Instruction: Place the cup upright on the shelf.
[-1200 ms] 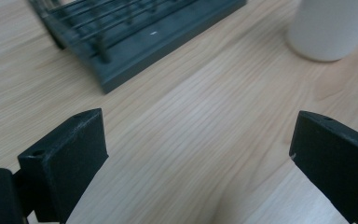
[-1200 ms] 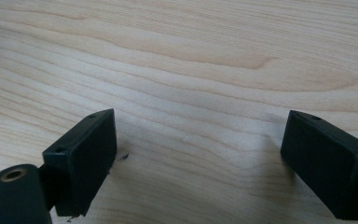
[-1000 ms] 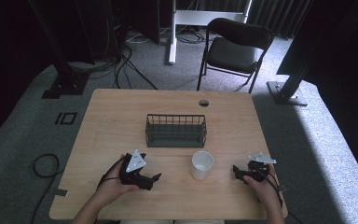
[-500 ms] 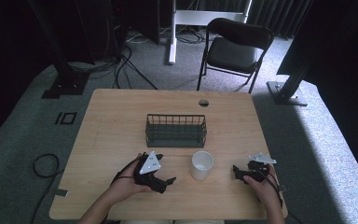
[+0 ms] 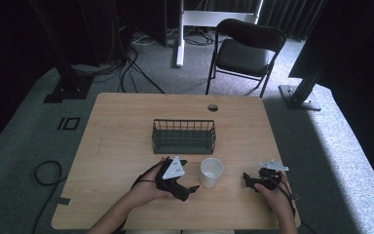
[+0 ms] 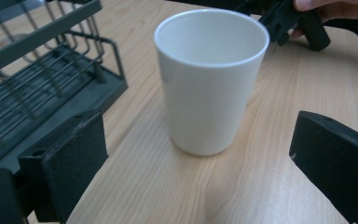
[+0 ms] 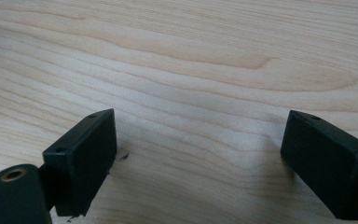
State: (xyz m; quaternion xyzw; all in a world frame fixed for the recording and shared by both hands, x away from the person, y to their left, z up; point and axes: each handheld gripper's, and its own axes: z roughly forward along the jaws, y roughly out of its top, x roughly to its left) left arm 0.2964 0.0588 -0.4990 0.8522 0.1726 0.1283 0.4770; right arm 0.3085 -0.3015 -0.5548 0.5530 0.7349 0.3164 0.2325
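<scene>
**benchrat:** Two grippers out, and the left gripper (image 5: 187, 189) is the one doing the work. It's lining up on the cup (image 5: 211, 172), which is standing upright just ahead of it and a little to its right in the high view. I'd call this the approach step, before any grasp.

**wirehead:** Agreed. In the left gripper view the cup (image 6: 210, 79) is sitting between the lines of the two jaws but farther out, not touching either. Jaws are spread wide, wider than the cup, and holding nothing.

**benchrat:** So the next move, I'm guessing, is pushing forward until the pads are flanking the wall about mid-height, then squeezing. The rack (image 6: 37, 79) is sitting just off its left jaw, so it needs to be watching that side.

**wirehead:** And the right gripper (image 5: 251, 181)?

**benchrat:** Parked on the table (image 7: 177, 60), well to the cup's far side, jaws wide apart with bare wood between them. It's gripping nothing, just idling by the look of it.
</scene>
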